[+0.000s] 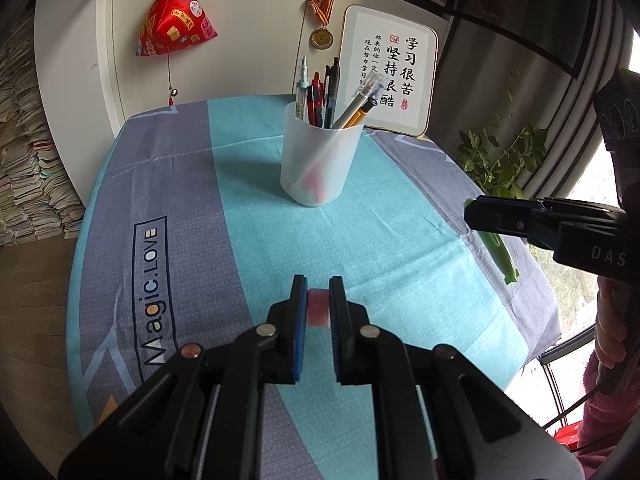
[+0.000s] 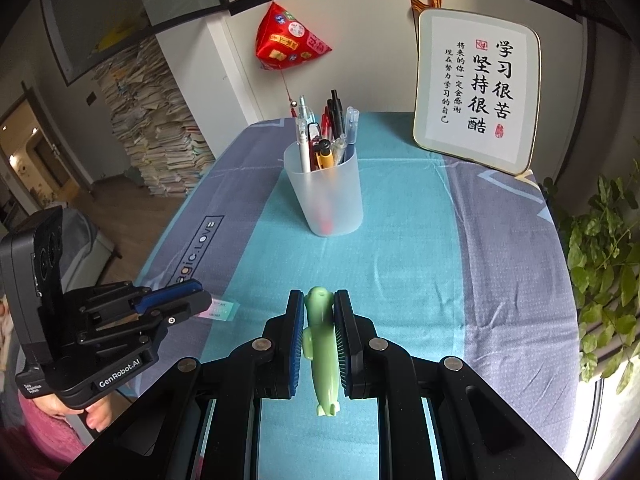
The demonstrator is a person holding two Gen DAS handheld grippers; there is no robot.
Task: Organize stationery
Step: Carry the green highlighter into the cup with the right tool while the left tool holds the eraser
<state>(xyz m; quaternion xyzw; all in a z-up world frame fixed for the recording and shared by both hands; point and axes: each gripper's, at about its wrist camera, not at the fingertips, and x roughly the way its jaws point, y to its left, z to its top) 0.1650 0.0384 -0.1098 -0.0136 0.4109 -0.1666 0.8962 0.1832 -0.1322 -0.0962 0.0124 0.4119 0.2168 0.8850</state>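
My left gripper [image 1: 319, 285] is shut on a small pink eraser [image 1: 319, 307] just above the tablecloth; in the right wrist view the left gripper [image 2: 200, 299] shows the eraser's pale labelled end [image 2: 224, 308] sticking out. My right gripper [image 2: 319, 297] is shut on a green fish-shaped pen [image 2: 322, 344], held lengthwise between the pads. From the left wrist view the right gripper [image 1: 474, 211] hovers at the table's right side with the green pen [image 1: 502, 254] hanging below it. A frosted pen cup [image 1: 320, 156] [image 2: 326, 196] with several pens stands beyond both grippers.
A teal and grey tablecloth [image 1: 380, 232] covers the table. A framed calligraphy board [image 2: 476, 96] leans at the back right. A red pyramid ornament [image 1: 174, 20] hangs on the wall. A leafy plant [image 2: 604, 264] is off the right edge, and paper stacks [image 2: 152, 120] rise at left.
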